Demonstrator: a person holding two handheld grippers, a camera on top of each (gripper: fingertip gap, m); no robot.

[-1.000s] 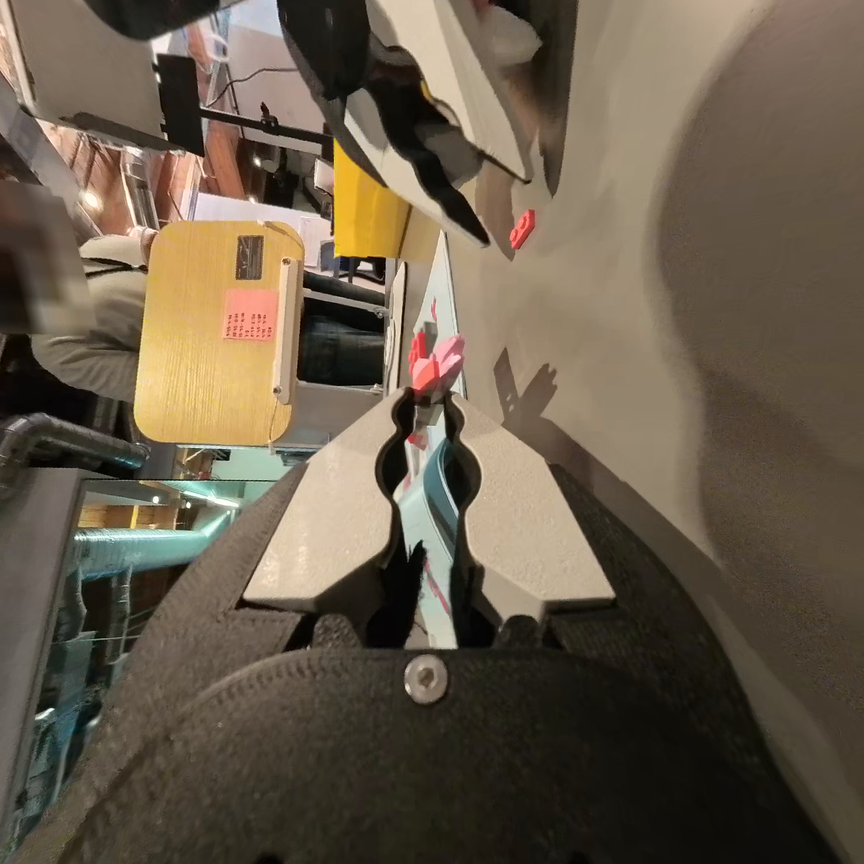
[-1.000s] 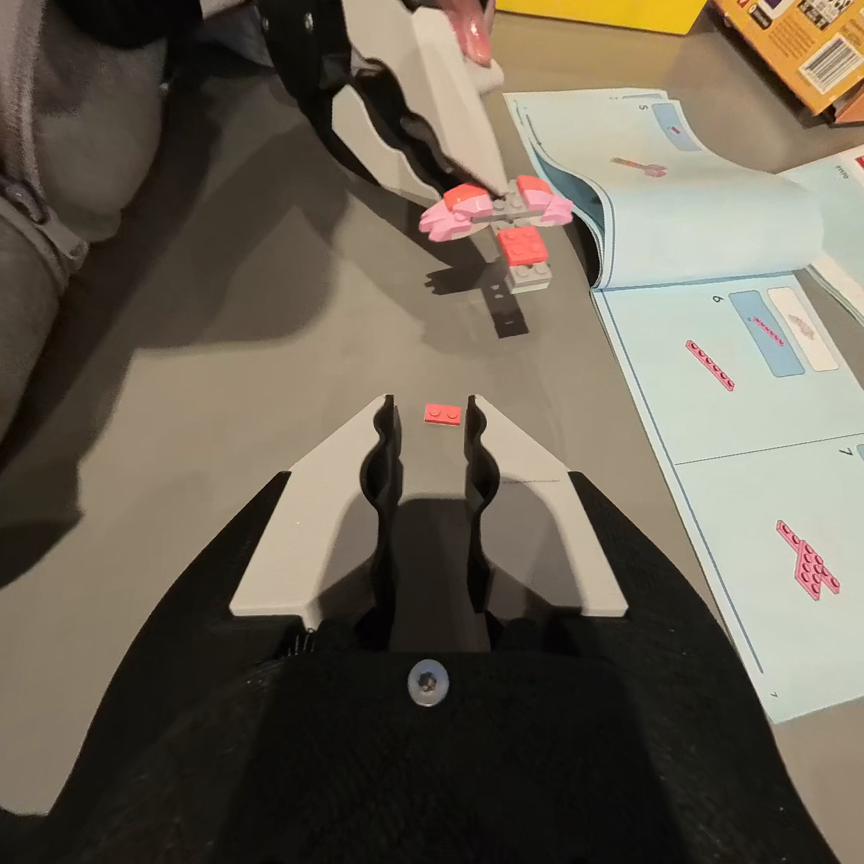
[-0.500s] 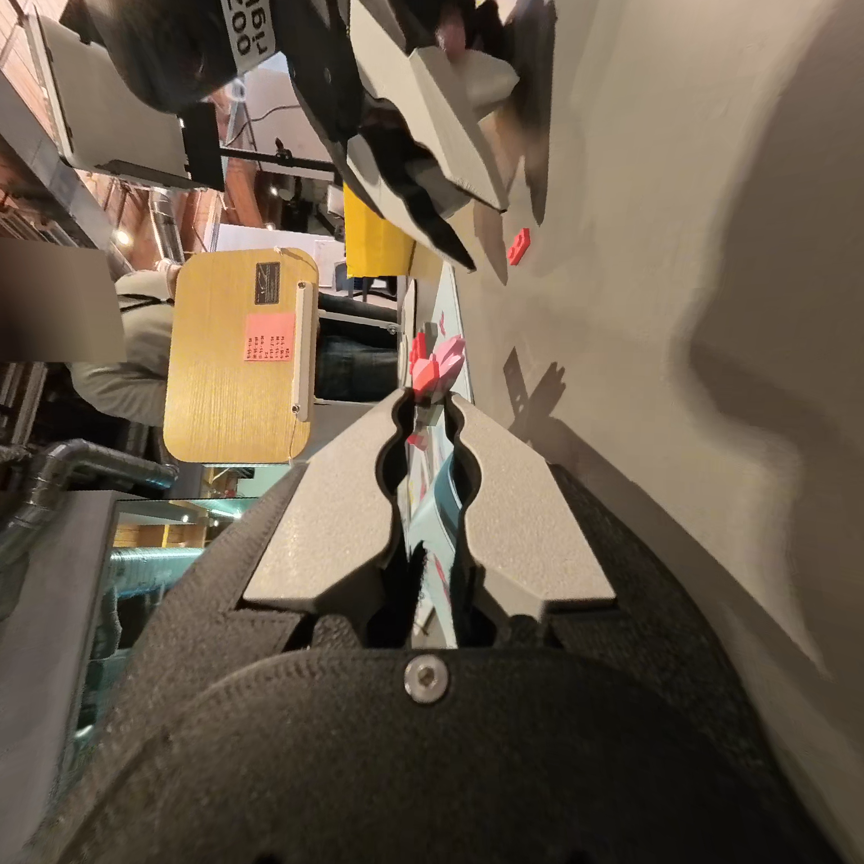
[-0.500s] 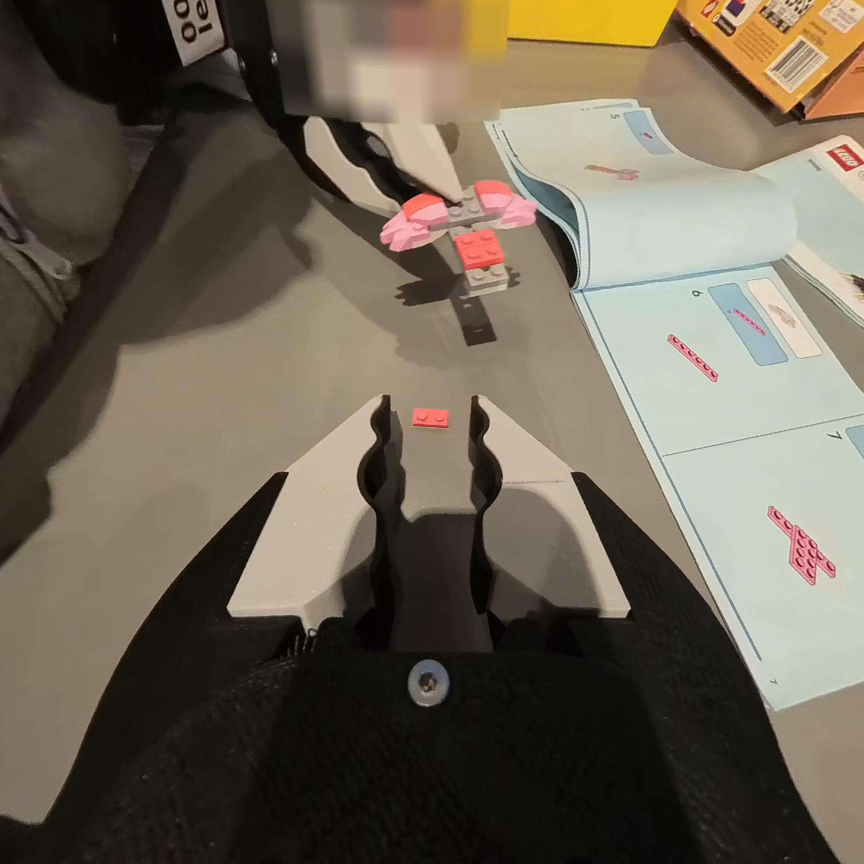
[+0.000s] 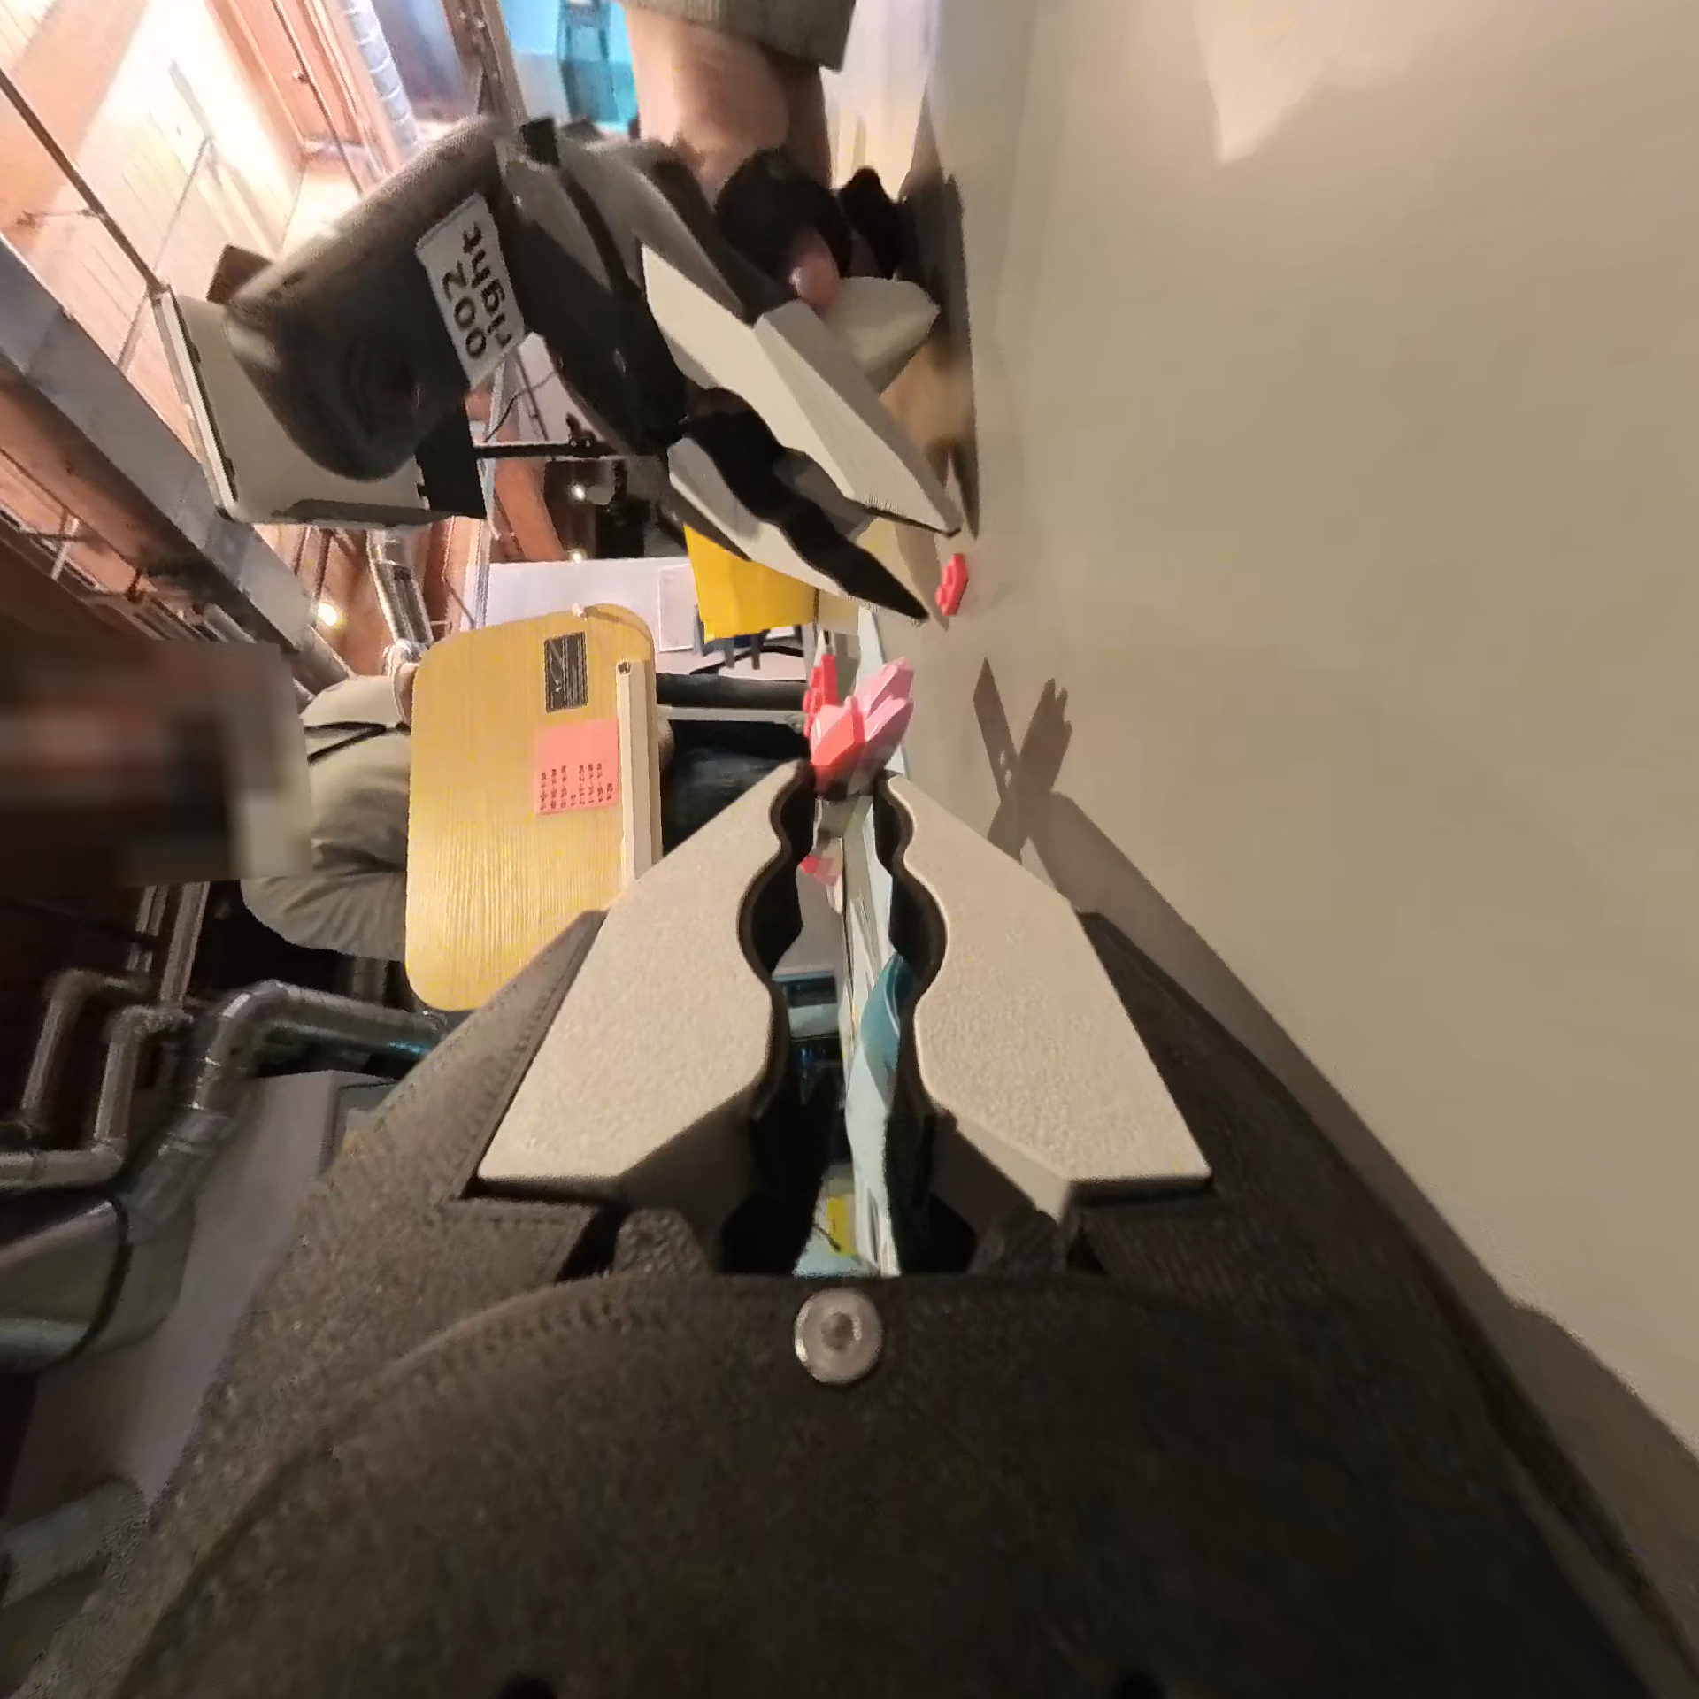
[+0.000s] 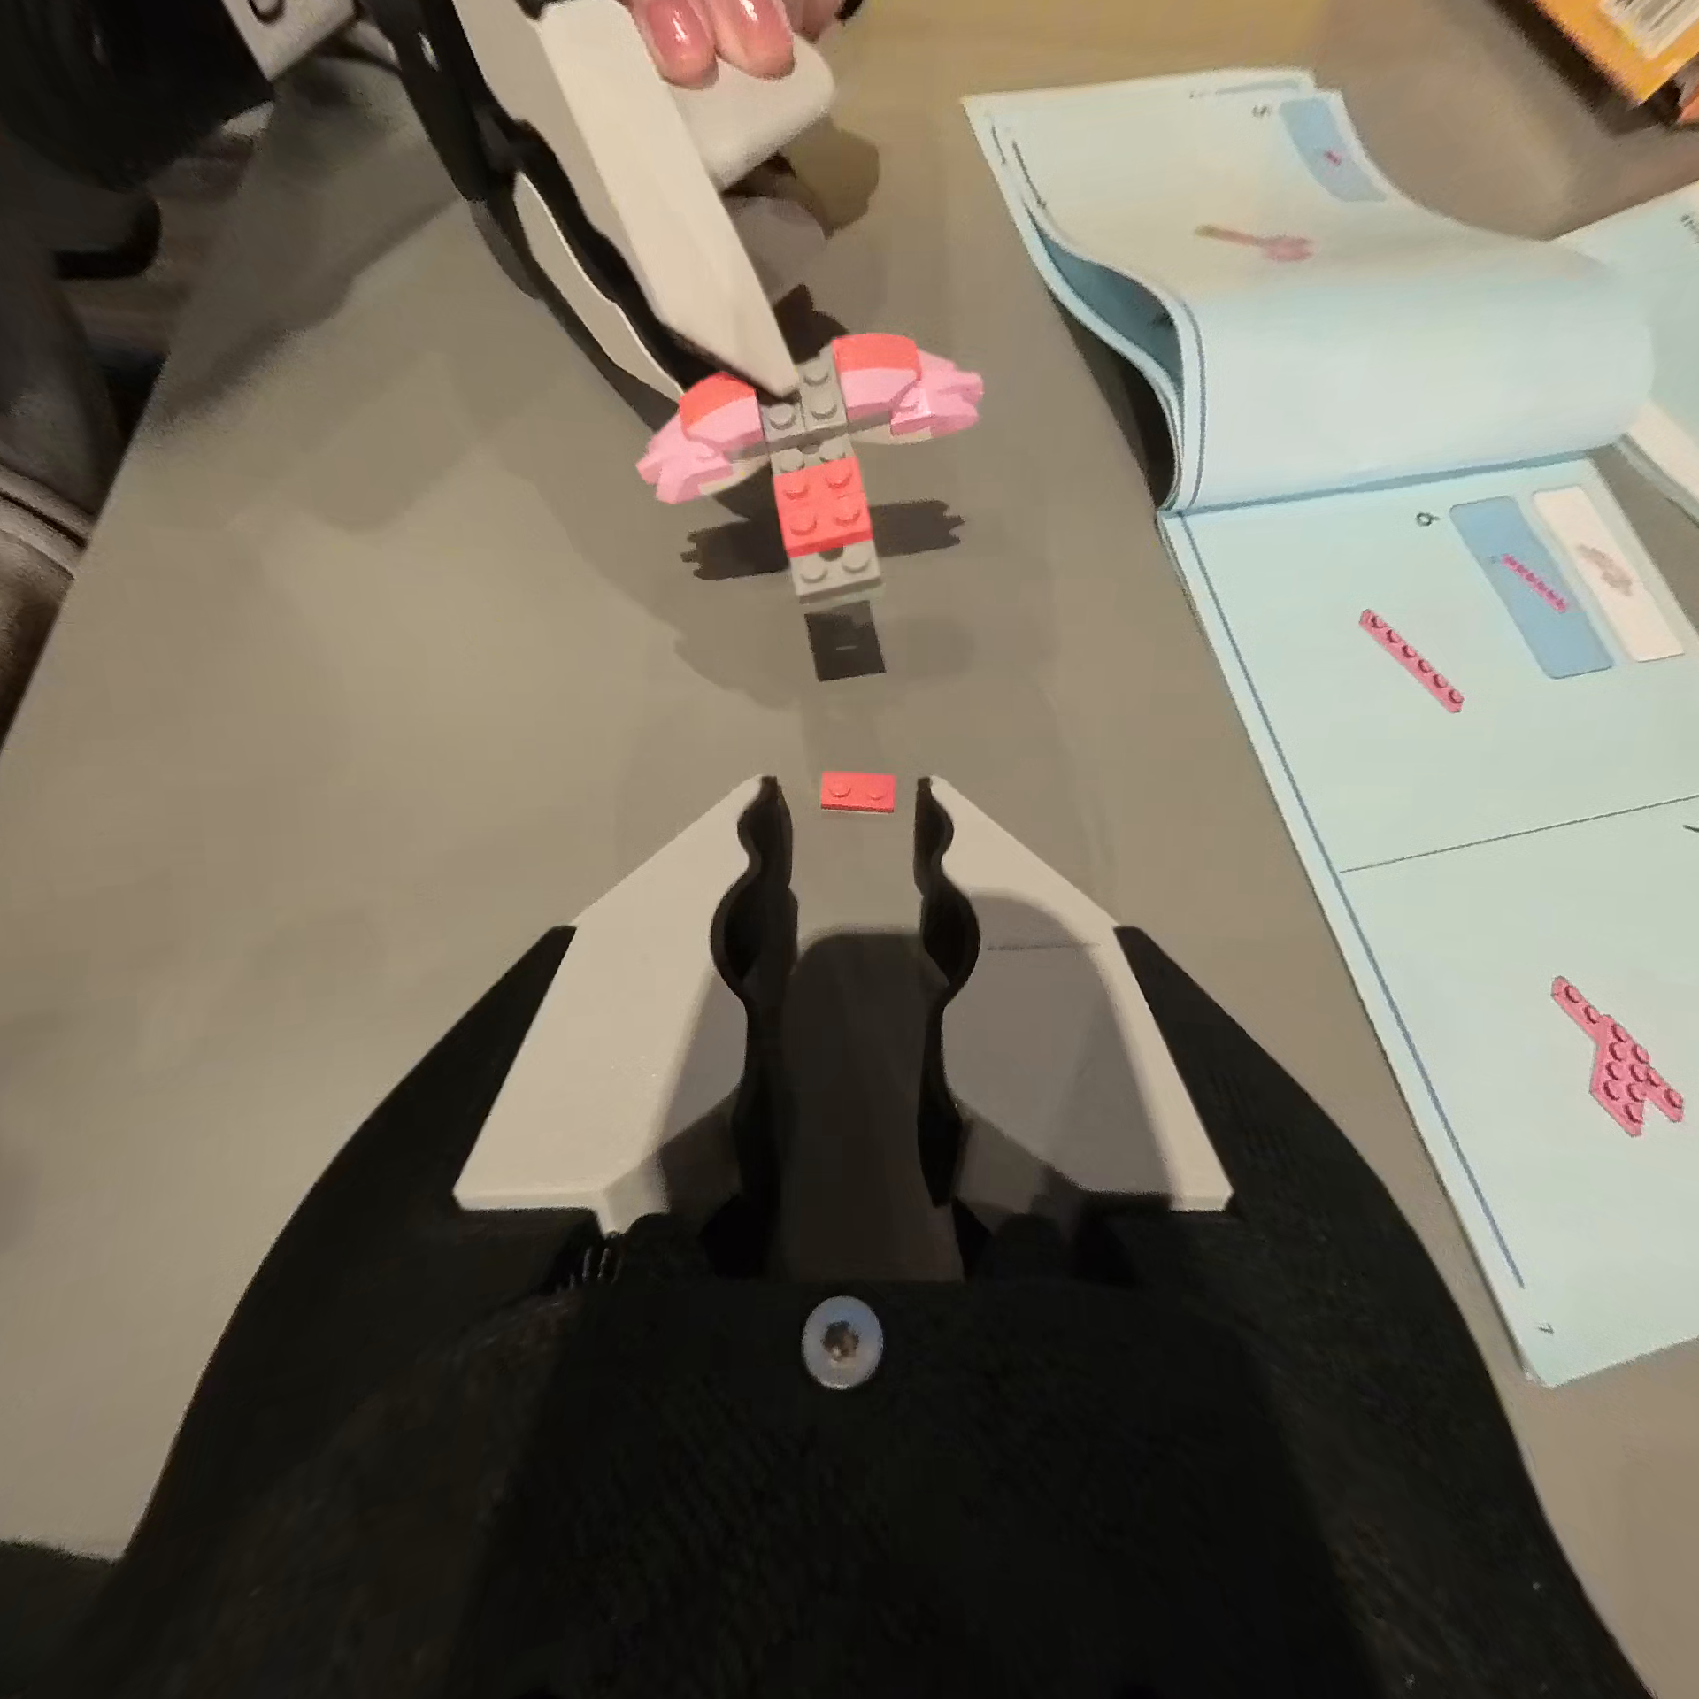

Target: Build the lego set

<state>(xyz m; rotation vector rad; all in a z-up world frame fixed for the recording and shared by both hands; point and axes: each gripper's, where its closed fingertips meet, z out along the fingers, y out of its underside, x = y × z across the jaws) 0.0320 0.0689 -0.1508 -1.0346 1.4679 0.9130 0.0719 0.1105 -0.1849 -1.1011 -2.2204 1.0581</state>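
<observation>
My left gripper (image 5: 841, 781) is shut on the grey stem of a small lego build (image 5: 864, 726) with pink and red pieces, and holds it above the grey table (image 6: 368, 644). In the right wrist view the build (image 6: 818, 441) hangs at the left gripper's fingertips (image 6: 772, 368), with its shadow on the table below. My right gripper (image 6: 848, 783) is open and empty, low over the table. A small red two-stud plate (image 6: 857, 792) lies flat between its tips, untouched. The left wrist view shows the same plate (image 5: 953, 584) at the tips of the right gripper (image 5: 933, 570).
An open light-blue instruction booklet (image 6: 1471, 735) lies on the right of the table. An orange box corner (image 6: 1618, 46) sits at the far right. A yellow box (image 5: 745, 588) stands behind. A person sits on a wooden-backed chair (image 5: 524, 800) in the background. The left gripper's tips are roughly 8 cm from the right gripper's.
My right gripper has come down closer around the red plate, still open. My left gripper has brought the build a little nearer to the right gripper and keeps its hold.
</observation>
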